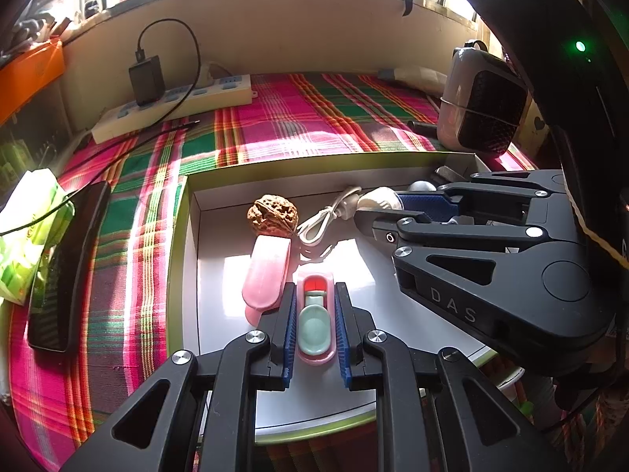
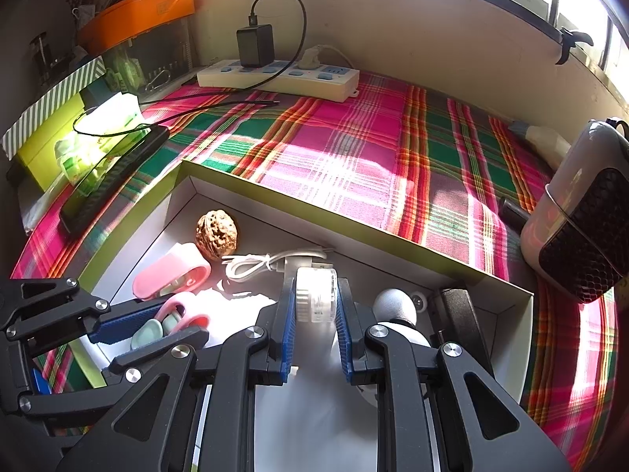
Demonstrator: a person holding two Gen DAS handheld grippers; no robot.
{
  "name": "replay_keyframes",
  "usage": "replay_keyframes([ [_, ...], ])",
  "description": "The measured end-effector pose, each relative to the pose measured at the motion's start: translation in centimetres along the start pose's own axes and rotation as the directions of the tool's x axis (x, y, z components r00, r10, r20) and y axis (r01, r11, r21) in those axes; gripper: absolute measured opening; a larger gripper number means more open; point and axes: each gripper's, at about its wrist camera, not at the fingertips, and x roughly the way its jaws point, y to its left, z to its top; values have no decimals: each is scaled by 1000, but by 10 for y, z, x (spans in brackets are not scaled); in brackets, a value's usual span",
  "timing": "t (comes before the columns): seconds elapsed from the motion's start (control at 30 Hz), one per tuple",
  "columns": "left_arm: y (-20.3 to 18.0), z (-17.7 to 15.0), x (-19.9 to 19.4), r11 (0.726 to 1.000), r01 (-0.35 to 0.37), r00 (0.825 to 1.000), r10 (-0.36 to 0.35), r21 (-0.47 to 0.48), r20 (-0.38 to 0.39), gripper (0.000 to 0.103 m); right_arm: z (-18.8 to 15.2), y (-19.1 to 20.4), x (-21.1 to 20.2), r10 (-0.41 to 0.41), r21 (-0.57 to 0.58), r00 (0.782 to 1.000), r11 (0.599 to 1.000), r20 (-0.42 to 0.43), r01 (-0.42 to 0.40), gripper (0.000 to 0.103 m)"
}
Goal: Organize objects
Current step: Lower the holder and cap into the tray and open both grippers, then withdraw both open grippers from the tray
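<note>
A shallow open box (image 1: pixel 188 212) (image 2: pixel 251 187) lies on the plaid cloth. Inside lie a walnut (image 1: pixel 272 214) (image 2: pixel 216 235), a pink cap (image 1: pixel 265 275) (image 2: pixel 173 269) and a coiled white cable (image 1: pixel 322 222) (image 2: pixel 251 263). My left gripper (image 1: pixel 315 324) (image 2: pixel 151 324) is shut on a pink case with a green insert (image 1: pixel 314 318) (image 2: pixel 173 320), low over the box floor. My right gripper (image 2: pixel 315 306) (image 1: pixel 397 206) is shut on a translucent white round piece (image 2: pixel 316 295) (image 1: pixel 379 198) near the cable.
A white power strip (image 1: pixel 173 106) (image 2: pixel 279 74) with a black charger stands at the back. A black phone (image 1: pixel 63 267) (image 2: pixel 114 179) and green packet lie left of the box. A grey-black speaker (image 1: pixel 479 106) (image 2: pixel 578 216) stands right. A grey ball (image 2: pixel 394 305) and black item (image 2: pixel 460 318) sit in the box's right end.
</note>
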Motion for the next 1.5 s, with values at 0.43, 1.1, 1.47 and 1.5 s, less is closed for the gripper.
replay_keyframes([
  [0.43, -1, 0, 0, 1000, 1, 1000, -1, 4, 0, 19, -2, -2, 1, -1, 19, 1000, 1000, -6, 1, 21],
  [1.1, -2, -2, -9, 1000, 14, 1000, -14, 2, 19, 31, -7, -5, -15, 13, 69, 999, 997, 31, -15, 44],
  [1.47, -4, -10, -31, 1000, -7, 999, 7, 1, 47, 33, -18, -8, -41, 23, 132, 997, 991, 74, -33, 44],
  [1.5, -5, -11, -34, 1000, -5, 999, 5, 0, 49, 33, -21, -8, -44, 25, 139, 996, 990, 80, -36, 44],
])
